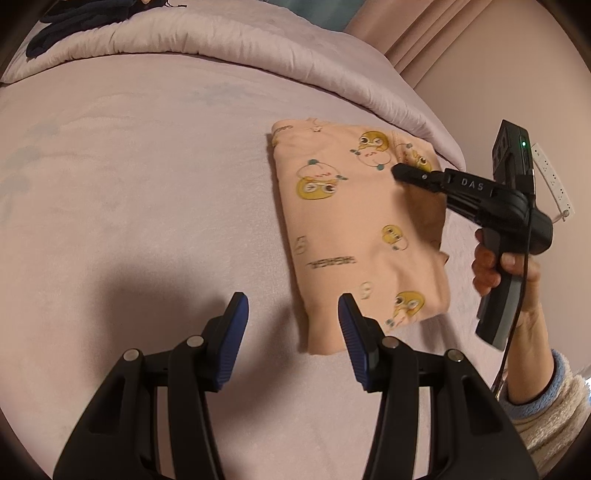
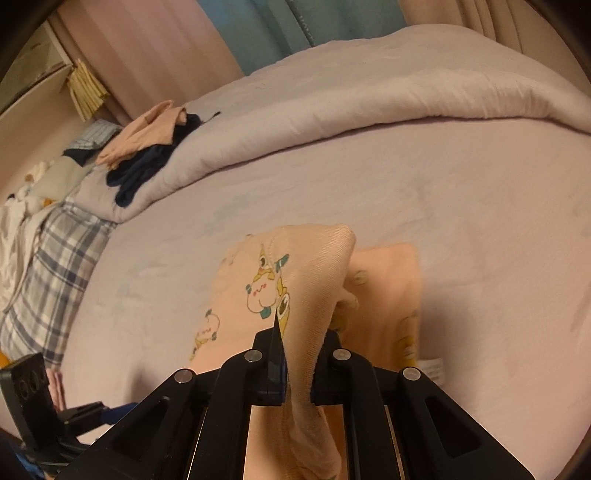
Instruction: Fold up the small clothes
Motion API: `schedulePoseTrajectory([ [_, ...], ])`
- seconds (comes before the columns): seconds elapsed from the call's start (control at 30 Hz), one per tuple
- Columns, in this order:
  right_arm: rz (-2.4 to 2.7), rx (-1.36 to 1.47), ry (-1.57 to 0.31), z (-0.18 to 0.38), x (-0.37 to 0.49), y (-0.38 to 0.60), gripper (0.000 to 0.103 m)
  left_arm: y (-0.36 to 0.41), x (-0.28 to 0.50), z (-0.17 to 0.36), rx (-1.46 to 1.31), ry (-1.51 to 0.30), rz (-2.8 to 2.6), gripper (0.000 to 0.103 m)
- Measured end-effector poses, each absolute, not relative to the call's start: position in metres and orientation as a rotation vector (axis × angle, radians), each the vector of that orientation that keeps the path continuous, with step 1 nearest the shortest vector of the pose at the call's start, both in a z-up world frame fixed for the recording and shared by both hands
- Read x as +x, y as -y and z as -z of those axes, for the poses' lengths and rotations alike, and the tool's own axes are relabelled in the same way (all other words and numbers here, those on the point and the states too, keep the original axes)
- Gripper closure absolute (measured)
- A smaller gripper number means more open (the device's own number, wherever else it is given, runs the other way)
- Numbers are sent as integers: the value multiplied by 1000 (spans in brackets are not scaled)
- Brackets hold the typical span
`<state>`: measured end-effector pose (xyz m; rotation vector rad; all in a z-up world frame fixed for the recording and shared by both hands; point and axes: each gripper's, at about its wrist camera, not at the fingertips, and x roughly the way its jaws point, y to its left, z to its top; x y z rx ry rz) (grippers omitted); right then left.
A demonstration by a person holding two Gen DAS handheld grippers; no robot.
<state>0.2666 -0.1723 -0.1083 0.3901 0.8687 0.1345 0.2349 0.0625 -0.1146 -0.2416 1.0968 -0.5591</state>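
Note:
A small peach garment [image 1: 343, 218] printed with yellow cartoon figures lies folded on the pink bed [image 1: 147, 184]. My left gripper [image 1: 291, 325] is open and empty, just above the bed at the garment's near left corner. My right gripper [image 1: 400, 171] reaches over the garment's far right part from the right, held by a hand. In the right wrist view the right gripper [image 2: 297, 354] is shut on a raised fold of the peach garment [image 2: 314, 266], which drapes over its fingers [image 2: 275, 354].
A rolled pink duvet [image 1: 229, 44] runs along the far side of the bed. Dark and peach clothes [image 2: 147, 147] lie piled on it at the left. A plaid pillow [image 2: 51, 266] sits at the bed's left end. Curtains [image 2: 258, 29] hang behind.

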Motion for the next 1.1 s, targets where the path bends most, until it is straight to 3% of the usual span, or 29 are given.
schedulePoseTrajectory([
  [0.47, -64, 425, -994, 146, 286, 196, 93, -40, 249, 114, -206, -1090, 606, 53],
  [0.53, -64, 461, -1003, 151, 285, 201, 82, -30, 251, 110, -186, -1078, 621, 53],
  [0.77, 36, 448, -933, 138, 257, 220, 69, 2, 259, 102, -83, -1026, 636, 53],
  [1.03, -70, 278, -761, 107, 197, 194, 69, 29, 270, 106, -15, -979, 627, 55],
  [1.1, -112, 259, -753, 109, 191, 184, 75, 33, 272, 109, -1, -970, 622, 61],
])
